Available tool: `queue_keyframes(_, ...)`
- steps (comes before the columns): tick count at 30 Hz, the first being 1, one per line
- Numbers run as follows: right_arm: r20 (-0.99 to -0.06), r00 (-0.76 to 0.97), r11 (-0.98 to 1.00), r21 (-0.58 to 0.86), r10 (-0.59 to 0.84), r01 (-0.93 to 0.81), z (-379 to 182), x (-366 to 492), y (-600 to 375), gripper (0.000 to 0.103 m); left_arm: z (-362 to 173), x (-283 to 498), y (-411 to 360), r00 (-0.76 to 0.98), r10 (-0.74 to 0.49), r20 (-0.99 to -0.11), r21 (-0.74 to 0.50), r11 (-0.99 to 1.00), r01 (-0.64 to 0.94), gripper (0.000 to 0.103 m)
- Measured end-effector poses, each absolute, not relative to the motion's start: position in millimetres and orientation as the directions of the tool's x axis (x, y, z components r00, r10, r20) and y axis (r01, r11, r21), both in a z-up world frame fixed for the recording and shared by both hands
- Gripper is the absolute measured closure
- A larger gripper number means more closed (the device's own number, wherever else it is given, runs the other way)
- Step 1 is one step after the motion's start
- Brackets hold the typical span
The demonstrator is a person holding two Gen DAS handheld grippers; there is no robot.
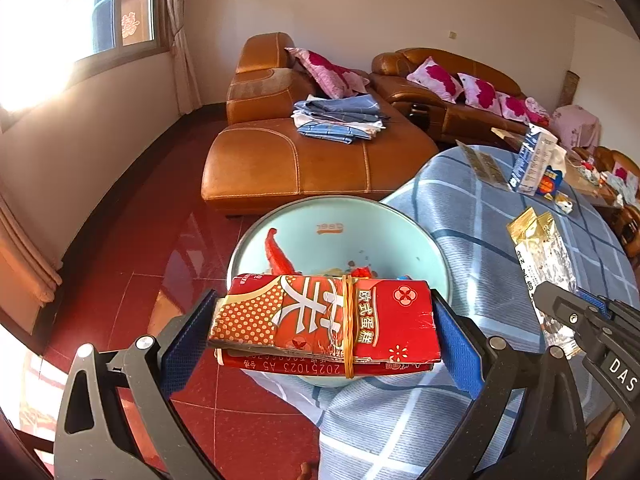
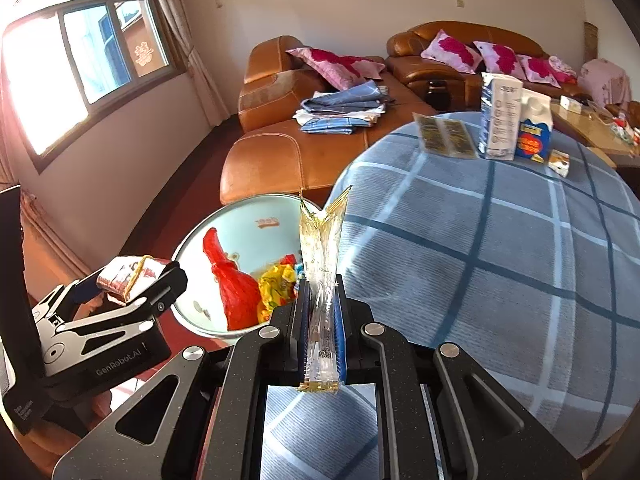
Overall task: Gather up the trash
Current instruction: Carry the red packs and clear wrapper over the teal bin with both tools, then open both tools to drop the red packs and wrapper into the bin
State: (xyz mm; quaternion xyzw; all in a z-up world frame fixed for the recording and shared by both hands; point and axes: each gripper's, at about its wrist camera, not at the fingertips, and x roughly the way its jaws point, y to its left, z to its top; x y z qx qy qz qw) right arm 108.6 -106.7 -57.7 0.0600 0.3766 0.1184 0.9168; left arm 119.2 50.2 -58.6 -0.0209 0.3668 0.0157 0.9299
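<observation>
Living room, red tiled floor [image 1: 168,280], orange leather sofa [image 2: 280,156]; round worktop [image 2: 500,260] under blue checked cloth. Pale basin [image 2: 244,216] below both tongs: already holds red bag [image 2: 232,280], yellow wrapper [image 2: 276,284]. Left tongs [image 1: 324,320]: clamped on flattened red cake box [image 1: 324,316] banded with elastic, above basin. Right tongs [image 2: 320,316]: closed on gold wrapper [image 2: 322,240], beside basin rim. Outstanding, beyond right tongs: milk cartons [image 2: 500,120], flat packet [image 2: 444,136], small box [image 2: 559,162].
</observation>
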Motion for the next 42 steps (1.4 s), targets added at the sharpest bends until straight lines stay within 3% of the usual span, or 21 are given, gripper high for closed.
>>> queue_keyframes(18,-0.711,0.638,0.954,0.191,0.296,-0.230,-72.3,162.9,-72.7,0.091,-73.6,156.1,84.0,0.706,0.060,-0.706,-0.041,0.991,-0.126,0.006)
queue_keyframes(42,-0.737,0.597,0.947,0.206,0.315,-0.245,-85.5,222.2,-58.8,0.091,-95.1,203.5,63.2,0.658,0.059,-0.751,0.013,0.997,-0.075,0.006)
